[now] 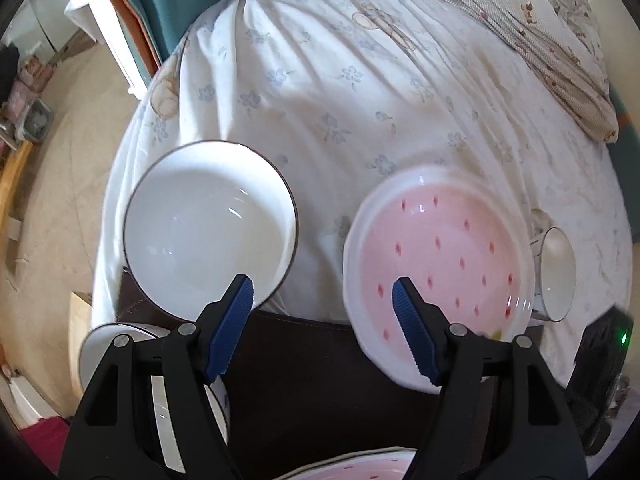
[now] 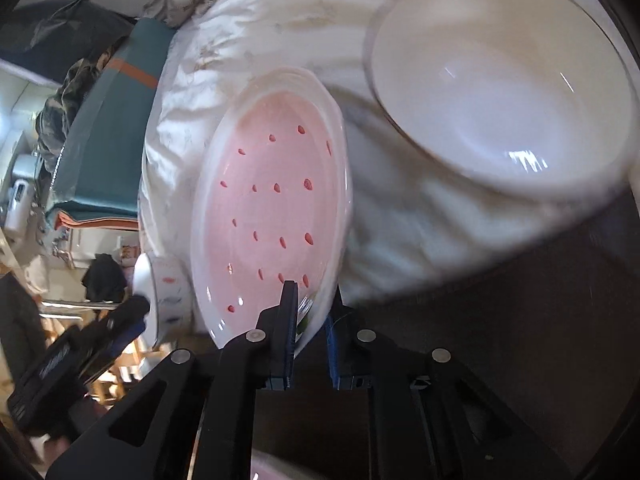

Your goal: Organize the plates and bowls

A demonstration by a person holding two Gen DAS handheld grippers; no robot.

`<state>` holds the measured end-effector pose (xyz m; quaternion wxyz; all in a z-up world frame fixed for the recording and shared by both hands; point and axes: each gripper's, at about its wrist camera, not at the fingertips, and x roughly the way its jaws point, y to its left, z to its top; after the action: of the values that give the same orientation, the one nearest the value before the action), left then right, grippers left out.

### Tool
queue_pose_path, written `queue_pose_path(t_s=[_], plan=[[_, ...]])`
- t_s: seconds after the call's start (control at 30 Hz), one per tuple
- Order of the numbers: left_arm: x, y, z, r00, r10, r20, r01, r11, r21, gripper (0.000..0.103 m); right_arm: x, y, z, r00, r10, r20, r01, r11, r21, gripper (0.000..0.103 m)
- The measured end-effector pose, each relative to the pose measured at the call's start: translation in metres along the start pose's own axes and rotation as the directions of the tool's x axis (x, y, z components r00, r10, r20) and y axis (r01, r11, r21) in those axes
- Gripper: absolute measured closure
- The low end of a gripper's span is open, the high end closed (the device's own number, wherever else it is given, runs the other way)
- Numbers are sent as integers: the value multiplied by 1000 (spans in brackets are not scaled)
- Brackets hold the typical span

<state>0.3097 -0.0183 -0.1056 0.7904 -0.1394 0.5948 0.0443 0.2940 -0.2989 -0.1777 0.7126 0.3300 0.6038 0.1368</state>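
Two dishes lie on the white flowered bedsheet [image 1: 360,80] at its near edge, where the cloth drops to a dark brown surface [image 1: 304,380] filling the lower middle of the left wrist view. At centre left sits the white bowl [image 1: 208,224], dark-rimmed, mouth up and tipped slightly toward the camera, overhanging the sheet's edge. At centre right the pink plate [image 1: 436,252], speckled with red marks, also reaches past that edge; a clear glass cup [image 1: 554,276] lies on its side just beside its right rim. Open sheet stretches across the upper half of the frame, with a patterned quilt [image 1: 540,40] bunched in the upper right. The left gripper [image 1: 322,284] hangs spread wide and empty over the gap between bowl and plate, its blue pads [image 1: 232,328] touching neither. In the right wrist view the plate [image 2: 272,208] appears as a tall oval, its long axis running from bottom centre up toward the frame's middle, face turned left. The right gripper [image 2: 310,312] is clenched on its near rim at bottom centre, one finger over the face, the other behind.
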Motion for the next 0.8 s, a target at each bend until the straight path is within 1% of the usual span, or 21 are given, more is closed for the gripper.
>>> queue_pose_path(t_s=[0.1,0.17,0.23,0.27,0.3,0.33,0.43,0.47,0.53,0.6,0.63,0.67,0.73,0.8], plan=[[7,-3,0,1000,-16,-24,16,1000,9,34,-12,-8,-11,1000,-1,-25,2,999,36,89],[11,-8,0,999,-11,-39,13,999,33,34,-13,-14,-16,996,-3,-88,7,999,44,89],[17,-16,-1,998,7,-58,-3,997,71,34,-16,-18,-21,996,-7,-93,12,999,49,89],[19,-19,-1,998,15,-62,-10,997,82,34,-19,-21,-25,996,-32,-89,35,999,35,89],[20,-22,-1,998,22,-62,-16,996,93,34,-19,-24,-26,995,-35,-90,38,999,37,88],[19,-26,-2,998,25,-58,-19,994,103,34,-20,-31,-29,995,-14,-99,20,998,61,89],[18,-37,-4,999,15,-52,-7,989,147,34,-19,-37,-26,990,9,-141,0,998,70,86],[18,-40,-5,998,11,-56,-2,988,156,34,-21,-38,-24,990,7,-143,3,998,70,83],[16,-47,-9,999,2,-50,6,986,168,34,-29,-40,-18,993,-1,-117,9,998,70,83],[13,-52,-11,999,-35,-36,41,985,166,34,-40,-42,-11,998,-23,-65,27,998,64,83],[15,-55,-11,998,-35,-42,42,985,166,34,-44,-41,-6,999,-29,-41,31,998,55,83],[19,-57,-11,998,-25,-55,34,986,165,34,-46,-42,0,999,-18,-30,19,998,53,83],[32,-59,-11,995,-7,-97,22,988,155,34,-43,-45,8,999,-9,-40,11,998,59,83],[44,-59,-11,992,-6,-128,23,991,130,34,-37,-50,12,999,-19,-41,22,997,74,83]])
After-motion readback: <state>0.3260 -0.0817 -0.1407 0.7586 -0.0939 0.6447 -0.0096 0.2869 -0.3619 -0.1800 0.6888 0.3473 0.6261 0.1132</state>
